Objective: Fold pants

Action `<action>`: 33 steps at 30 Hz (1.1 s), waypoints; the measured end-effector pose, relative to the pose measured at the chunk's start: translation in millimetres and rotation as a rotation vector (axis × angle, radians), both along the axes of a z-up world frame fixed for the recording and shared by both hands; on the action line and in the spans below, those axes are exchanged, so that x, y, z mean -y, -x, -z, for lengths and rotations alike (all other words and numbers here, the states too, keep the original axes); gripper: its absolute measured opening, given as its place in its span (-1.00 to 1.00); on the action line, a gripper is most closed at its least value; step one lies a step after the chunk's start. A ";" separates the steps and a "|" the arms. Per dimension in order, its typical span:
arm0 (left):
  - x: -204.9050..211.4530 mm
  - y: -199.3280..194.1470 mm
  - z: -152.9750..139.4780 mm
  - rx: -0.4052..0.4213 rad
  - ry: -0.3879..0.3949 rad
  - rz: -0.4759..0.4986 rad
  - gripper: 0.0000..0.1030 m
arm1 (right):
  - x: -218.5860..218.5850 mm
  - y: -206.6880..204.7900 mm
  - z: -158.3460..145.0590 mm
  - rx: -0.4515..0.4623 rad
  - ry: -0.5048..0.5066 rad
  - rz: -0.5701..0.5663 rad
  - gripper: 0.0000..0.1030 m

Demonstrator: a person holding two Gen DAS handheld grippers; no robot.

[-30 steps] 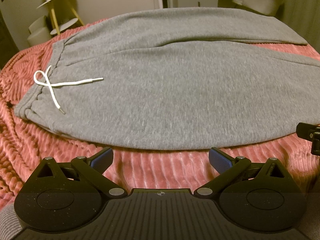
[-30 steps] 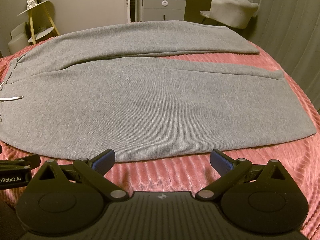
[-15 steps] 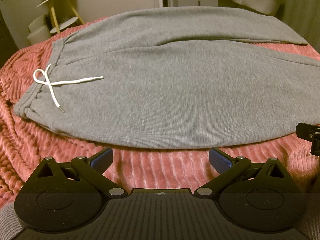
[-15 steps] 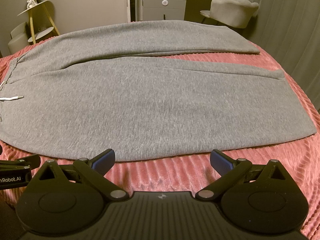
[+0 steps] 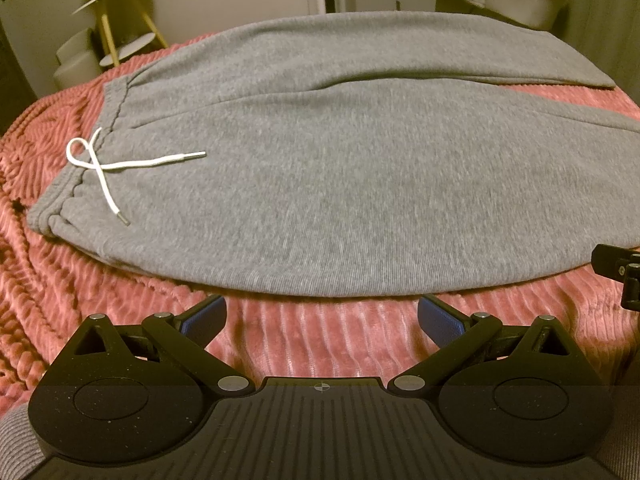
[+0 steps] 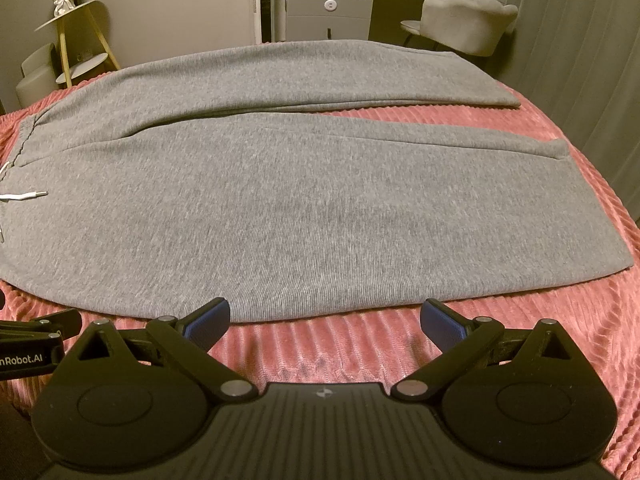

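Pants (image 5: pixel 360 184), grey knit, one pair, lay flat and unfolded across a pink ribbed bedspread (image 5: pixel 320 340), waistband at 9 o'clock and leg ends at 3 o'clock.

Left tool (image 5: pixel 322 316): fingers spread wide apart, gripping nothing; blue pads (image 5: pixel 204 318) hovered over bare bedspread at 6 o'clock, just short of the near edge of the pants. It was not clear whether the pads touched the bedspread.

Right tool (image 6: pixel 326 318): fingers likewise wide apart and empty; the left pad (image 6: pixel 208 320) sat at the near hem line of the pants (image 6: pixel 300 208), the other over bedspread (image 6: pixel 340 352). Part of the left tool's black body showed at 8 o'clock in this view.

Near leg: ran broad and smooth from 9 to 3 o'clock, directly ahead of both tools. Far leg: lay beyond it at 12 o'clock, angling away so that a wedge of bedspread showed between the two legs toward 2 o'clock.

Drawstring (image 5: pixel 108 164): white, looped at the waistband at 9 o'clock in the left view, with two loose ends lying on the grey fabric, metal-tipped.

Surroundings, far side: side table (image 6: pixel 76 40) with yellow legs at 10 o'clock; grey cabinet (image 6: pixel 328 16) at 12 o'clock; pale upholstered chair (image 6: pixel 460 20) at 1 o'clock; curtain (image 6: pixel 580 60) at 2 o'clock.
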State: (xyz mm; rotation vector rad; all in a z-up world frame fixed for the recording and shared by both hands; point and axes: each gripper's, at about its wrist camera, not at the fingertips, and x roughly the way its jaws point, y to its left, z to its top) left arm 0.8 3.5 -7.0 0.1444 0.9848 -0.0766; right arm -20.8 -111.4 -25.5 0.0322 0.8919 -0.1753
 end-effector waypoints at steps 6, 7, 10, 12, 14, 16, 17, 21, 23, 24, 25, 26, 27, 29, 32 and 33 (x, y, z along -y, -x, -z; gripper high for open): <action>-0.2 0.4 0.3 -0.002 -0.001 0.000 1.00 | 0.1 -0.5 0.0 0.000 0.000 0.000 0.96; 0.0 0.1 0.2 -0.002 -0.001 0.001 1.00 | 0.1 -0.6 0.0 0.000 0.000 0.000 0.96; 0.0 -0.1 0.2 -0.003 -0.001 0.000 1.00 | 0.2 -1.1 0.2 -0.001 0.000 0.000 0.96; 0.1 0.0 0.2 -0.003 -0.001 0.000 1.00 | 0.2 -1.5 0.2 -0.001 0.000 0.000 0.96; 0.1 0.0 0.2 -0.003 -0.001 0.000 1.00 | 0.3 -2.0 0.4 -0.001 0.001 -0.001 0.96; 0.0 0.0 0.3 -0.003 -0.001 0.000 1.00 | -0.9 1.0 0.5 -0.002 0.001 -0.001 0.96; -0.1 -0.2 0.5 -0.005 -0.001 0.001 1.00 | -0.9 0.9 0.6 -0.003 0.000 -0.001 0.96; 0.0 0.0 0.8 -0.007 -0.001 0.001 1.00 | -1.2 -0.3 1.6 -0.004 0.001 -0.001 0.96; 0.0 -0.1 1.1 -0.008 -0.002 0.001 1.00 | -3.8 0.7 4.2 -0.006 0.001 0.000 0.96; 0.1 -0.2 1.2 -0.008 -0.003 0.001 1.00 | -4.7 0.7 5.0 -0.006 0.001 -0.001 0.96; 0.1 -0.1 1.3 -0.009 -0.003 0.002 1.00 | -4.7 0.0 4.9 -0.006 0.001 -0.001 0.96; -0.2 -0.3 1.5 -0.010 -0.002 0.002 1.00 | -4.6 0.0 4.8 -0.006 0.001 0.000 0.96; -0.3 -0.1 1.7 -0.011 -0.003 0.002 1.00 | -4.5 0.0 4.7 -0.006 0.001 0.000 0.96; -0.5 -1.1 1.8 -0.014 -0.003 0.003 1.00 | -4.4 0.4 4.9 -0.007 0.001 0.000 0.96; -0.5 -1.4 1.9 -0.015 -0.003 0.003 1.00 | -3.7 -0.1 3.9 -0.007 0.003 -0.001 0.96; -0.4 -1.4 1.9 -0.015 -0.003 0.004 1.00 | -4.1 0.6 4.3 -0.008 0.003 -0.001 0.96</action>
